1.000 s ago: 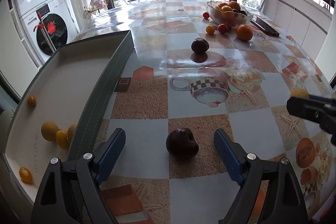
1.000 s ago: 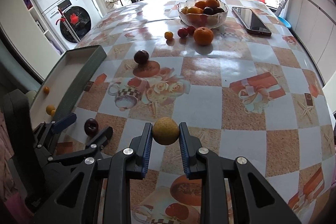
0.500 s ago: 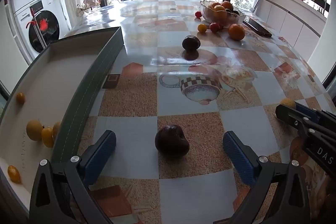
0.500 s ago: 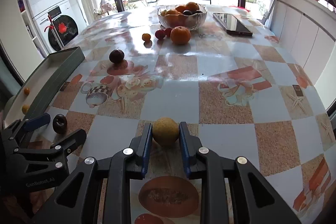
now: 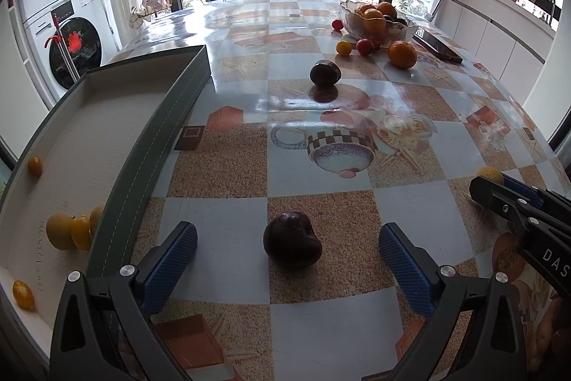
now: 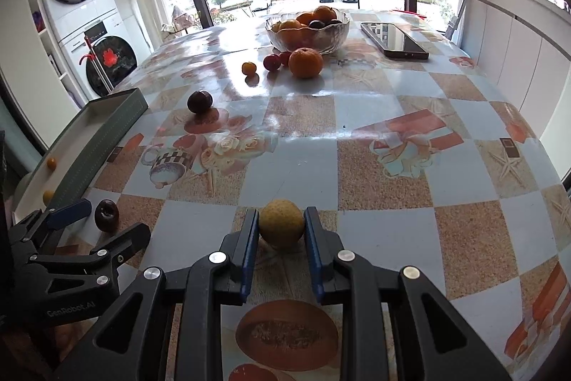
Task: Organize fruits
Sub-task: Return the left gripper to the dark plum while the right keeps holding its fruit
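A dark plum [image 5: 292, 243] lies on the patterned tablecloth between the wide-apart fingers of my left gripper [image 5: 287, 234], which is open and touches nothing. Left of it stands a grey-green tray [image 5: 153, 145] with a white floor that holds several small yellow and orange fruits [image 5: 67, 231]. My right gripper [image 6: 281, 220] is shut on a round yellow fruit [image 6: 282, 227], low at the table's near side. The right wrist view shows the left gripper [image 6: 92, 220] around the plum [image 6: 107, 215]. The left wrist view shows the right gripper [image 5: 492, 184] at the right edge.
Farther back lie a second dark plum [image 5: 324, 73], an orange [image 5: 401, 54], and small red and yellow fruits [image 5: 344, 48]. Behind them stands a glass bowl [image 5: 374, 24] of fruit, with a phone [image 5: 437, 47] to its right. Washing machines stand beyond the table's left edge.
My left gripper's jaws have spread wider around the plum. The right gripper has sunk a little toward the table, still holding the yellow fruit.
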The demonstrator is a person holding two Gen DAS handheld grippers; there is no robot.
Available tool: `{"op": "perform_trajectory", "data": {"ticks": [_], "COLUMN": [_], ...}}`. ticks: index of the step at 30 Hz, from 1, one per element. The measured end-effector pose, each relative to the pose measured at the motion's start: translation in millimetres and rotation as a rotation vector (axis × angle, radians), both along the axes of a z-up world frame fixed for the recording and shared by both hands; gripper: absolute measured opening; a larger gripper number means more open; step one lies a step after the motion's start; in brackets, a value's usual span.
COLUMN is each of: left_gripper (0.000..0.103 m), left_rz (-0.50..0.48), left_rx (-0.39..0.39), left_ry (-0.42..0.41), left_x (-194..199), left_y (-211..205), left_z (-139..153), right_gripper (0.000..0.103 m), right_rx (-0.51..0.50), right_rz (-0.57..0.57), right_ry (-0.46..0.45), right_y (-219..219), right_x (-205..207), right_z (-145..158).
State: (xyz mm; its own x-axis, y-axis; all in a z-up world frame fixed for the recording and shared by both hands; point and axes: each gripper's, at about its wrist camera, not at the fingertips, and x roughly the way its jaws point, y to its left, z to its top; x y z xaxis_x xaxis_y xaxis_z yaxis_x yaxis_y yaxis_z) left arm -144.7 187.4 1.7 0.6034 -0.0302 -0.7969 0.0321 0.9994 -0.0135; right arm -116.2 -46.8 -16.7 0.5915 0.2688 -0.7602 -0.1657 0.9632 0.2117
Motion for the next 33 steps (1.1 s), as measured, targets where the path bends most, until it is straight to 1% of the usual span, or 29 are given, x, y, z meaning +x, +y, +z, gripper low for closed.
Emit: {"op": "perform_trajectory", "data": {"ticks": [24,26,28,29,31,33], "left_gripper": [0.102,0.096,0.093,0.089,0.088,0.085], "left_rz": [-0.008,0.004,0.016,0.021,0.028,0.034], "left_rx": [-0.009,-0.019,-0.036,-0.041,-0.037,-0.02], "left_ry": [-0.006,-0.02,-0.031,-0.036,-0.038,-0.037], "left_x": [-2.1,-4.3,-6.5,-7.1,-7.3,-7.0], "left_y": [1.1,3.7,7.6,9.1,9.6,7.9], "left_z": [0.7,1.9,3.1,3.6,3.7,3.5], "right_gripper": [0.027,0.027,0.027,0.027,0.027,0.027], "right_rx": [0.001,0.006,0.016,0.02,0.034,0.047], "right_rz": [-0.001,-0.001,-0.003,-0.003,-0.005,-0.006], "right_ry": [0.0,0.0,0.0,0.0,0.001,0.002], "right_y": [0.1,-0.6,-1.4,-2.4,-4.3,-5.9], "right_x": [-0.3,-0.3,-0.1,-0.1,0.0,0.2], "right_z": [0.0,0.0,0.0,-0.2,-0.6,-1.0]}}
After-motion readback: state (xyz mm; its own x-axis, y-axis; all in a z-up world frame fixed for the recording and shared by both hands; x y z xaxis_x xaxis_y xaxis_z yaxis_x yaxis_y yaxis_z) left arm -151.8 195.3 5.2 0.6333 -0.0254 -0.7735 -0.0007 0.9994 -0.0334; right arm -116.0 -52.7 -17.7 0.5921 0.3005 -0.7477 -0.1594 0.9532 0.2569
